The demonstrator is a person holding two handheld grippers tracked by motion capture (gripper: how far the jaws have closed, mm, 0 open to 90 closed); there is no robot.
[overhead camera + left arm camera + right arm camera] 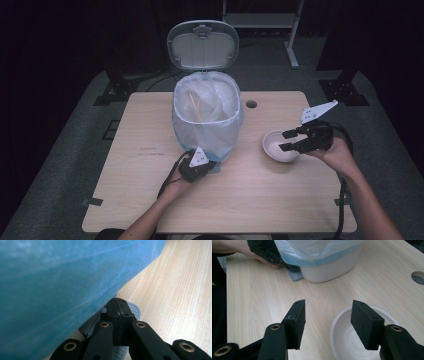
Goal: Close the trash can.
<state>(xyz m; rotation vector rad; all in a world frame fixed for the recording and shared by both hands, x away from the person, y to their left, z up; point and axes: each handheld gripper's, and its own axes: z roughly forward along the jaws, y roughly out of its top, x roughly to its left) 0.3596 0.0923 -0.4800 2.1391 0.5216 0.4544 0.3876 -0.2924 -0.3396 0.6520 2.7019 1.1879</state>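
A white pedal bin (207, 125) lined with a pale blue bag stands mid-table, its lid (202, 45) up. My left gripper (212, 165) is at the bin's foot. Its jaws are shut, and in the left gripper view its tips (117, 307) rest on the grey pedal (133, 310) under the blue bag (50, 290). A white bowl (280, 145) sits to the right. My right gripper (283, 141) hovers open at the bowl's near rim (334, 326), one jaw outside the bowl (352, 340), the other above its hollow; the pads touch nothing.
The wooden table (150, 130) has a round cable hole (251, 104) behind the bowl. Thin orange sticks (195, 105) lie inside the bin. A metal stand and dark floor lie beyond the far edge. Bare wood stretches left of the bin and along the front.
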